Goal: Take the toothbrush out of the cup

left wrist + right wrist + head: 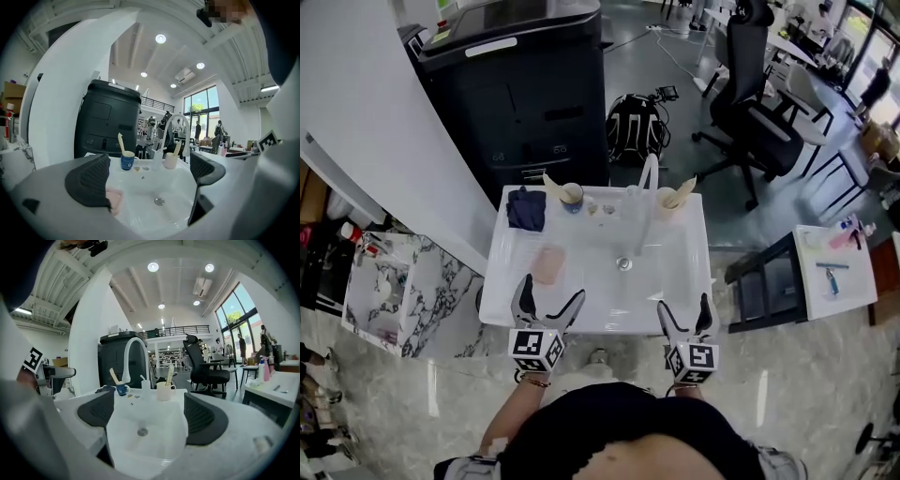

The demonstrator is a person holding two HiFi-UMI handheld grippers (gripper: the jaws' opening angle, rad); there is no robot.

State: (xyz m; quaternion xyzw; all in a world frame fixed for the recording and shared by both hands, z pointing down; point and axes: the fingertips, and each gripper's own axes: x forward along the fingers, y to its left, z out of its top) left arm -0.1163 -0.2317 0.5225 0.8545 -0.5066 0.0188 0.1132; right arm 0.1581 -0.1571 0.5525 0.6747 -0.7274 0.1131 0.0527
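A white sink [511,309] carries two cups on its back ledge. The blue cup [572,199] [127,161] [122,389] holds a cream toothbrush [551,181] [121,142] [114,376]. Right of the white faucet [647,186], a cream cup [667,203] [170,161] [163,391] holds a second toothbrush [684,192] [177,148] [169,376]. My left gripper [551,291] [147,176] hovers over the sink's front left rim, open and empty. My right gripper [683,307] [146,416] hovers over the front right rim, also open and empty. Both are far from the cups.
A dark blue cloth [526,208] lies on the ledge's left corner, and a pink pad [547,264] [114,199] lies in the basin. A black machine [516,84] stands behind the sink. A marble shelf [394,291] sits left; a black stool [769,281] and a white table [839,272] sit right.
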